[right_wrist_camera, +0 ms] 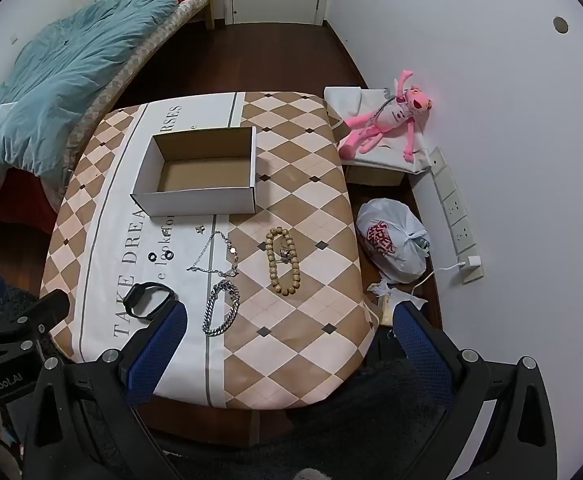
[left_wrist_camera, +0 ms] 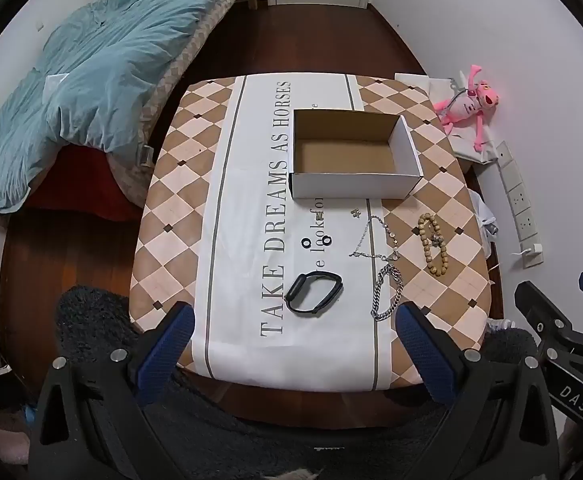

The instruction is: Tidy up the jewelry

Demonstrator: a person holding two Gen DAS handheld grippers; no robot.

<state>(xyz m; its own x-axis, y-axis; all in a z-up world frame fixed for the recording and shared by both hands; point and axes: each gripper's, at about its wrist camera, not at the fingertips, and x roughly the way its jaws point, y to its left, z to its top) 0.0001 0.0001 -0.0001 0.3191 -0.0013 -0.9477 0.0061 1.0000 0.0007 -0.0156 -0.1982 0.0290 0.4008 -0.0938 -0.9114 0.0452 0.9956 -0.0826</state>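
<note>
An empty white cardboard box (left_wrist_camera: 355, 192) (right_wrist_camera: 195, 202) stands on the table (left_wrist_camera: 171, 216) (right_wrist_camera: 299, 340). In front of it lie a black watch band (left_wrist_camera: 314, 293) (right_wrist_camera: 147, 300), a thick silver chain bracelet (left_wrist_camera: 387, 298) (right_wrist_camera: 220, 308), a thin silver necklace (left_wrist_camera: 375, 238) (right_wrist_camera: 215, 256), a wooden bead bracelet (left_wrist_camera: 434, 249) (right_wrist_camera: 283, 261), two small black rings (left_wrist_camera: 315, 242) (right_wrist_camera: 159, 256) and small earrings (left_wrist_camera: 356, 213) (right_wrist_camera: 200, 230). My left gripper (left_wrist_camera: 293, 344) is open above the table's near edge, behind the watch band. My right gripper (right_wrist_camera: 289, 344) is open above the near right corner, empty.
A bed with a teal duvet (left_wrist_camera: 103, 64) stands to the left. A pink plush toy (right_wrist_camera: 387, 124) lies on a white bag at the right wall, with a tied plastic bag (right_wrist_camera: 391, 240) and a power strip (right_wrist_camera: 455, 216) on the floor. A dark fluffy rug (left_wrist_camera: 91, 320) lies below.
</note>
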